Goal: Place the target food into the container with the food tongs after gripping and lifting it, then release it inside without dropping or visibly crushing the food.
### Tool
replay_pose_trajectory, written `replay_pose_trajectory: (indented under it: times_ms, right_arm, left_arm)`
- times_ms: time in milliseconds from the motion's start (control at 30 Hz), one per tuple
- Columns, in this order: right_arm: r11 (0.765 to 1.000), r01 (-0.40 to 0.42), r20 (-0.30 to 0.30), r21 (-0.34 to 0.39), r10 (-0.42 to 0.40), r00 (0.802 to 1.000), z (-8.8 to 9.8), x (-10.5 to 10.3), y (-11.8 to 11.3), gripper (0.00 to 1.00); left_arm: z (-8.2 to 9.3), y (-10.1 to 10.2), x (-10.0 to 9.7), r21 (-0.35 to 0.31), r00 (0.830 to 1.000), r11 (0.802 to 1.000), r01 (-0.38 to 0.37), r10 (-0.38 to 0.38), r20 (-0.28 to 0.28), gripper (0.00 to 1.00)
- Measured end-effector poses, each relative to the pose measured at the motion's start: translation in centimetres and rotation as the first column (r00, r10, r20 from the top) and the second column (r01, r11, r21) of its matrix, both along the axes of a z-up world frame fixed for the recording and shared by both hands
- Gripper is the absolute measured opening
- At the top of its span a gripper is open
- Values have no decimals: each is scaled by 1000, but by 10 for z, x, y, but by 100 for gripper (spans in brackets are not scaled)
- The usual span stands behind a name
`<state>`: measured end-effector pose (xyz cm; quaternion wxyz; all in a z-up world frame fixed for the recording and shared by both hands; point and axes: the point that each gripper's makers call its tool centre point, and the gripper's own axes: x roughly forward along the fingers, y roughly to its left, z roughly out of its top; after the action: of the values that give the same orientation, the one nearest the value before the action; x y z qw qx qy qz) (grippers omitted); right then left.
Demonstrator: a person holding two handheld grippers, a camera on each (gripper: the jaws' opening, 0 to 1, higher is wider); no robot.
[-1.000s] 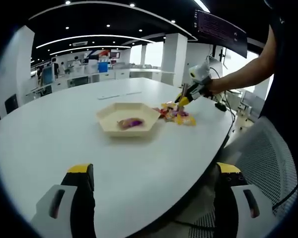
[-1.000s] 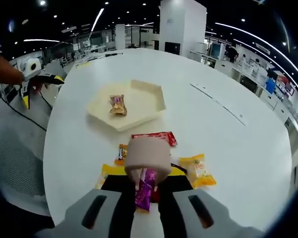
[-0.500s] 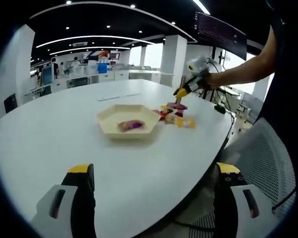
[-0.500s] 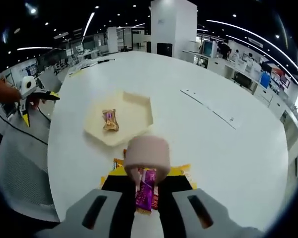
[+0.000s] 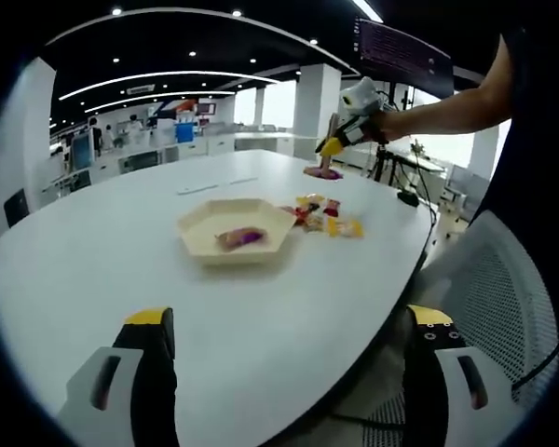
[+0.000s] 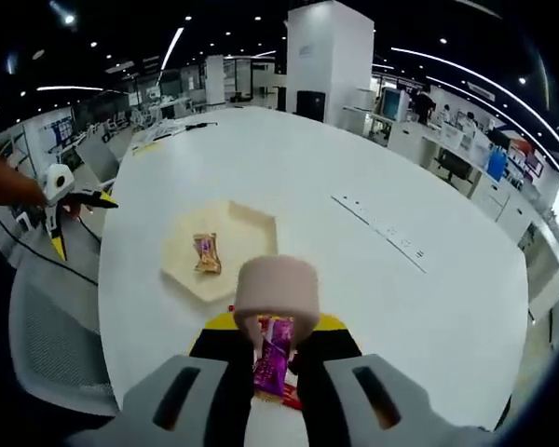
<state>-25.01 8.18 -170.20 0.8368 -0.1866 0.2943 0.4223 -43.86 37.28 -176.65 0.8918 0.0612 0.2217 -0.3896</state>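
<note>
The purple snack packet [image 6: 273,357] hung pinched in the food tongs [image 6: 277,296] that your right gripper [image 6: 276,372] clamped, raised above the white worktop [image 6: 373,279] and short of the hexagonal container [image 6: 247,237]. That container held one wrapped snack [image 6: 205,253]. In the left gripper view, the remaining snacks [image 5: 321,214] lay just beside the container. Your left gripper [image 5: 289,372] hovered at the worktop's near edge, its fingers [image 5: 152,368] spread wide and empty.
</note>
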Motion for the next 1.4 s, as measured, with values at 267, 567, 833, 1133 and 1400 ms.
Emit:
replay_pose_trajectory:
  times_ms: [267,567,833,1133,1400]
  right_arm:
    - [1000,-9,17,-7,9,1000,9,1,3,16]
    - [1000,-16,4,-6,16,1000,12,4,16,15]
    - [1000,-23,22,-13,24,999,16,11,28,15]
    - [1000,-22,25,17,21,999,23,17,51,16]
    - [998,-56,33,30,55,998,32,25,86,16]
  left_arm:
    - [3,2,3,-9,1000,1000,0,0,20,99]
    - [6,1,3,-17,1000,1000,-4,4,18,99]
    - [5,3,5,-17,1000,1000,-6,6,20,99]
    - [4,6,8,-5,1000,1000,-7,7,26,99]
    - [4,10,11,3,999,1000,-12,12,34,98]
